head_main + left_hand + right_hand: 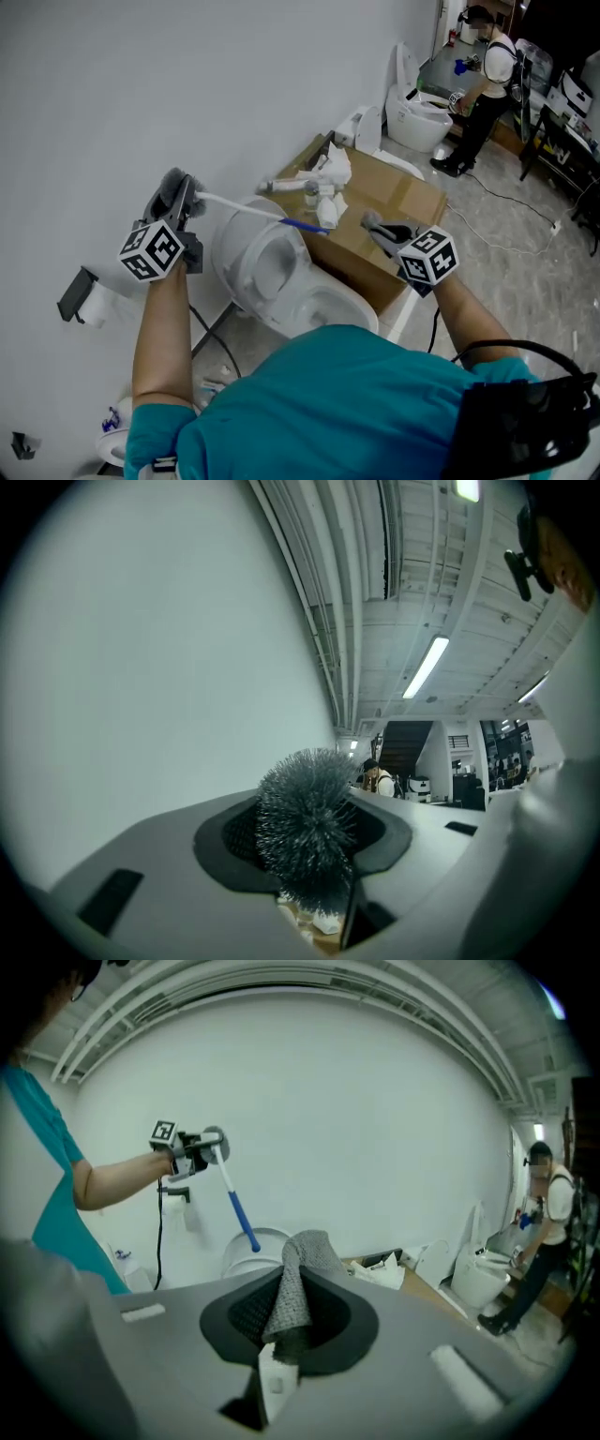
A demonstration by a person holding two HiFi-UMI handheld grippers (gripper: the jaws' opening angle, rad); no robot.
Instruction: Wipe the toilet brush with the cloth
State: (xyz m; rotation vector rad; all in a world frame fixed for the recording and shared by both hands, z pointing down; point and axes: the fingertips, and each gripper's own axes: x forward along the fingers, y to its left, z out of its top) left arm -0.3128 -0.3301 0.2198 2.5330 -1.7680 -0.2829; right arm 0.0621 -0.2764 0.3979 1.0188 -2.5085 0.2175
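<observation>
Brush: my left gripper [178,199] pinches the toilet brush [246,208] at its bristle head, with the handle running right above the toilet [242,281].
Cloth: my right gripper [377,228] is clamped on the grey cloth [298,1288], well apart from the brush.
Hidden: the bristles cover the left pads.

Brush [246,207]: round grey bristle head, thin white shaft, blue grip end. Head clamped between left gripper [178,195] jaws, bristles bulging out past them. Shaft juts free from head, slanting toward right side; blue end unsupported, in air.

Cloth [296,1283]: grey, knit texture, bunched into upright peak. Lower part pinched between right gripper [281,1340] jaws. Clear of brush; blue end is nearest part.
</observation>
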